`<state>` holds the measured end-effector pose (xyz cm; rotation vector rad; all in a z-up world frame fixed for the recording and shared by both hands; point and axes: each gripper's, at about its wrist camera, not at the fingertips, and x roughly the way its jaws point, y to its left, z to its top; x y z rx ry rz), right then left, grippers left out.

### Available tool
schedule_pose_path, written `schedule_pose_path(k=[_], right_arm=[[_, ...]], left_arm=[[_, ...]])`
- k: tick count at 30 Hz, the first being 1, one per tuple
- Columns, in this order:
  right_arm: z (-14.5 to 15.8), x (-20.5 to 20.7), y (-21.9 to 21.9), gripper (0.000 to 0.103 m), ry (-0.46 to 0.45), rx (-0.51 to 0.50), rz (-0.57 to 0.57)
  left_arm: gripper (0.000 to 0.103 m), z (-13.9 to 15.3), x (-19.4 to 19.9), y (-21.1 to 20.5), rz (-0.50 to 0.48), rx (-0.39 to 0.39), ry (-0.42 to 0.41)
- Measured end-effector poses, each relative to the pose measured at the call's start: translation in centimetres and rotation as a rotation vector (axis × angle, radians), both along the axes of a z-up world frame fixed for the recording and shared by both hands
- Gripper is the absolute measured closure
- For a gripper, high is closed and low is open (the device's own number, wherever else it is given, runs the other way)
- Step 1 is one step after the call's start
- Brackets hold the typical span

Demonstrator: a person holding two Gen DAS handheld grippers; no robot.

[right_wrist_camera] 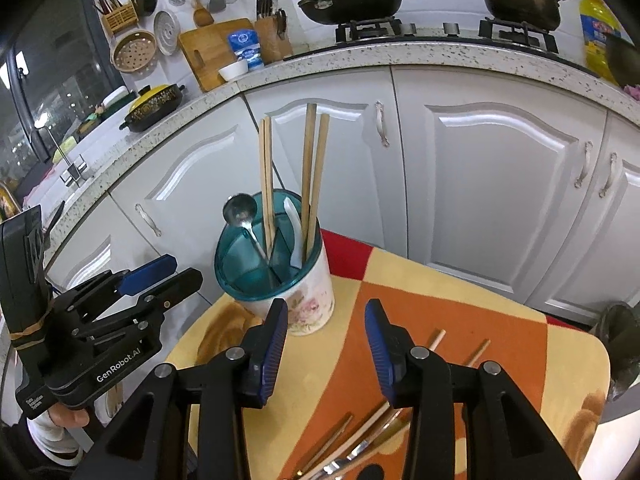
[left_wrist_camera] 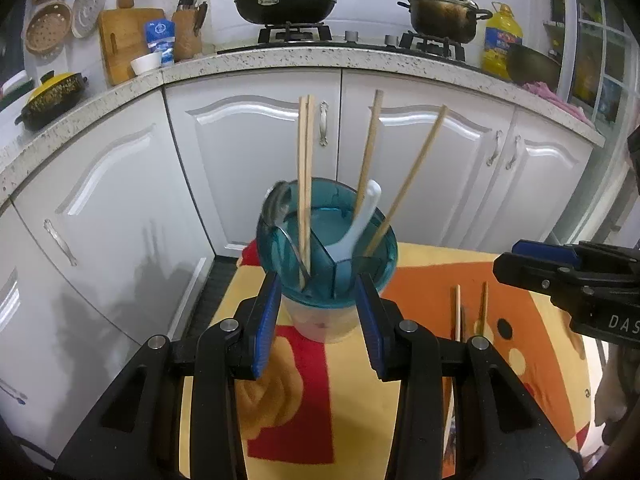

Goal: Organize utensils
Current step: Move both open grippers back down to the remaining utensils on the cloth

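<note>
The left gripper (left_wrist_camera: 316,312) stood with its blue pads spread apart on either side of the utensil holder (left_wrist_camera: 320,316), just short of touching its floral wall, and gripped nothing. The holder, with a teal divided insert (left_wrist_camera: 332,248), sat just ahead of that gripper on the patterned tablecloth (left_wrist_camera: 420,360); it held four wooden chopsticks (left_wrist_camera: 306,168), a metal spoon (left_wrist_camera: 276,208) and a white spoon (left_wrist_camera: 360,224), all leaning upright. The right gripper (right_wrist_camera: 326,328) hung with its jaws parted and empty, the holder ahead and to its left; loose chopsticks (right_wrist_camera: 360,428) and what looked like metal cutlery (right_wrist_camera: 352,454) lay on the cloth beneath and behind its pads. In the right wrist view the left gripper's body read "GenRobot.AI" (right_wrist_camera: 118,366), with smaller print beside it too fine to read. In the left wrist view the right gripper's side showed the letters "DAS" (left_wrist_camera: 622,322), cut off at the edge.
</note>
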<state>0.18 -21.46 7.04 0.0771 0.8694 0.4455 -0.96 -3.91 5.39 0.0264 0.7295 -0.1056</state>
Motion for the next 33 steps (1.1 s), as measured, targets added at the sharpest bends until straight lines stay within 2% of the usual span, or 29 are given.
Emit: schedule_pose_path(k=[18,33], right_arm=[[-2.5,-2.2,-3.7,0.063,0.066,-0.024,-0.067],[-5.7,-3.0,-6.2,0.062,0.147,-0.058,-0.112]], left_arm=[[0.066,-2.4,-1.3,-2.2,-0.038,0.005,0.055],[0.066,-5.1,-1.5,-3.2,-0.067,-0.017,0.140]])
